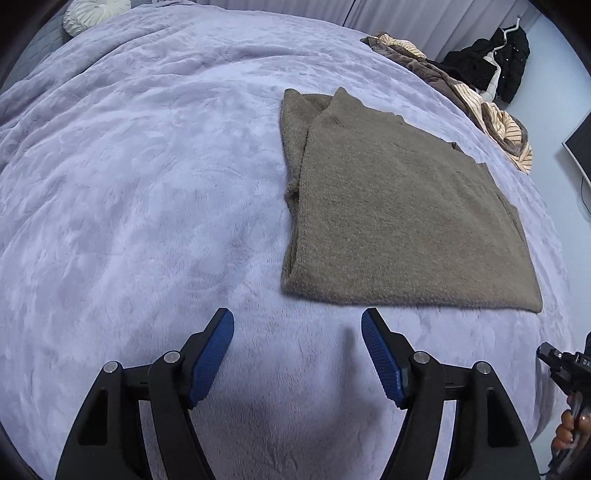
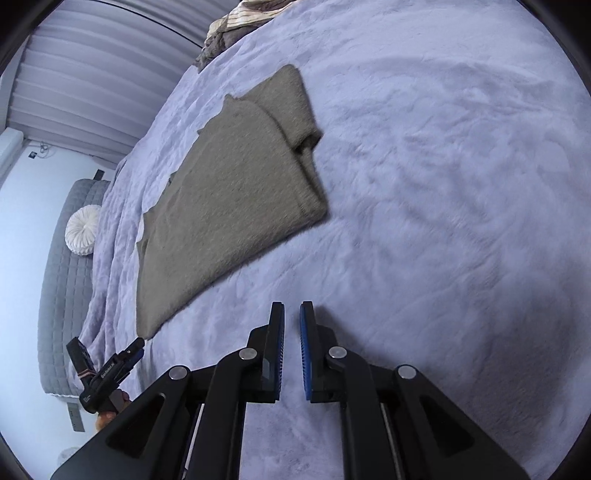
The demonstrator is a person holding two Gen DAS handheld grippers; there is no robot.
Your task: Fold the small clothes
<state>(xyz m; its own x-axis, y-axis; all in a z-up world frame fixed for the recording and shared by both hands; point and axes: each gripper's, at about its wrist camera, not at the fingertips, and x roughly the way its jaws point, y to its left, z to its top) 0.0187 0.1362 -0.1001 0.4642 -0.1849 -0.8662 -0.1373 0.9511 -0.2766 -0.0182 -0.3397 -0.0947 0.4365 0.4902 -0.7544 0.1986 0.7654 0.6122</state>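
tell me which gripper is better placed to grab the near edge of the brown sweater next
Left, probably. The left gripper is open and empty, just short of the folded brown sweater. The right gripper is nearly shut and off to the side.

Blanket [image 1: 147,184] pale lavender, faint embossed swirl pattern. Folded garment [image 1: 388,221] on blanket: plain brownish grey, nubbly knit, no print. Past garment, at blanket's far edge, heap of clothes [image 1: 491,118]: dark brown mixed with cream cloth bearing thin dark stripes. Beyond heap, black jacket [image 1: 506,62] with tiny pale specks. Round cushion [image 1: 92,13] at blanket's head end: white, pleated. Left gripper [image 1: 297,354] and right gripper [image 2: 291,350]: black frames, blue ribbed pads [image 1: 210,362].
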